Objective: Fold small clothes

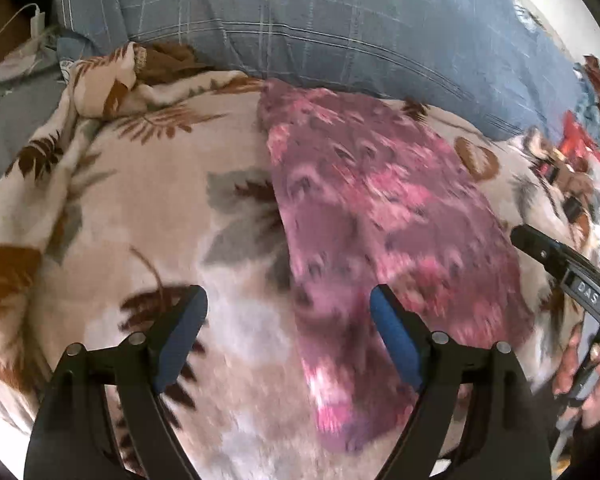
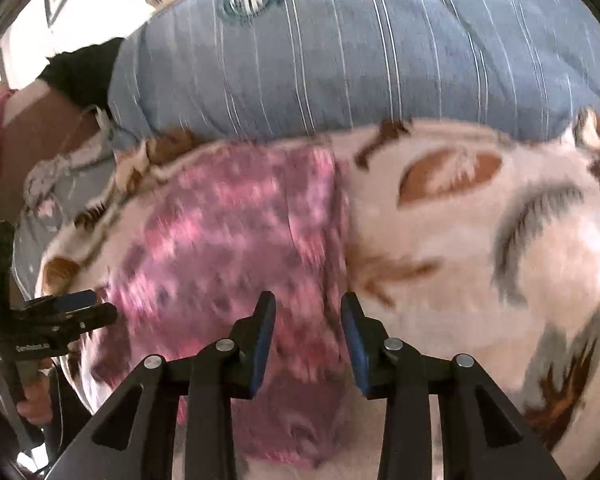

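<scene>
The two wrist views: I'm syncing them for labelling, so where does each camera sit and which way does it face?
Left wrist: on the left gripper, jaws wide and empty, looking down at the pink cloth on the leaf-print blanket; the right gripper and a hand show at the right edge.
Right wrist: on the right gripper, jaws apart over the pink cloth; the left gripper shows at the left edge.
Shared: cloth, blanket, blue striped pillow.

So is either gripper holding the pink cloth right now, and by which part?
Neither. The left gripper and right gripper are both open above the pink cloth, with nothing between their pads.
</scene>
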Demonstrator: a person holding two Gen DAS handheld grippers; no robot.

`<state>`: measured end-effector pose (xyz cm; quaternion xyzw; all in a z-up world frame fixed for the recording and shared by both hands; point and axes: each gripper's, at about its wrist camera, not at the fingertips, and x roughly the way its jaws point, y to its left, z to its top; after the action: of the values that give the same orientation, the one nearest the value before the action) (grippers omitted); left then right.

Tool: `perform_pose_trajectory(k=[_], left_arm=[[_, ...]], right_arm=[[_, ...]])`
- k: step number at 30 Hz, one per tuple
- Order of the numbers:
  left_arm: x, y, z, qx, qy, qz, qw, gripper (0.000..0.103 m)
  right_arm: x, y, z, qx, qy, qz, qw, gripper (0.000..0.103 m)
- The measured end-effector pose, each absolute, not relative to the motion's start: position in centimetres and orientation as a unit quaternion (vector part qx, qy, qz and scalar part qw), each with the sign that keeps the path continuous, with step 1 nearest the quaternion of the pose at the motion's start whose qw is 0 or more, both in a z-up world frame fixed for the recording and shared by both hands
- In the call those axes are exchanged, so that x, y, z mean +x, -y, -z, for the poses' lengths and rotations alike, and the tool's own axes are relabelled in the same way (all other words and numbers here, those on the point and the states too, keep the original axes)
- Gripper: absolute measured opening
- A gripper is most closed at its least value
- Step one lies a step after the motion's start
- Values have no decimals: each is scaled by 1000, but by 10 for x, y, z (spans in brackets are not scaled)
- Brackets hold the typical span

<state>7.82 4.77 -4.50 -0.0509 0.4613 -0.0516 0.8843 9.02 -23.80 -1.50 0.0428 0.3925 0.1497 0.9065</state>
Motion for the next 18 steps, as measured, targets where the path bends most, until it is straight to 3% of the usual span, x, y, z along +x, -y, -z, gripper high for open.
perform_pose_trajectory(k=[2,3,5,7,11,18], left_arm=[[91,-47,55,-57,-469,47,880,87],[97,-47,62,-63,-476,44,876,94],[98,-50,67,-78,-477,34,875,100],[96,-53,64,-84,-477,39,874,100],[84,-60,53,-67,-469,41,880,100],[49,-60,46,-27,-439,4,898,100]], right_arm=[[104,234,20,42,-402,-147,903,36],[111,231,29,40,-415,-145,897,36],[123,227,48,30,-435,-125,891,48],[124,233,48,39,-429,-100,897,74],[121,243,38,34,-457,-81,885,85],[94,237,9,-75,-460,-31,884,103]])
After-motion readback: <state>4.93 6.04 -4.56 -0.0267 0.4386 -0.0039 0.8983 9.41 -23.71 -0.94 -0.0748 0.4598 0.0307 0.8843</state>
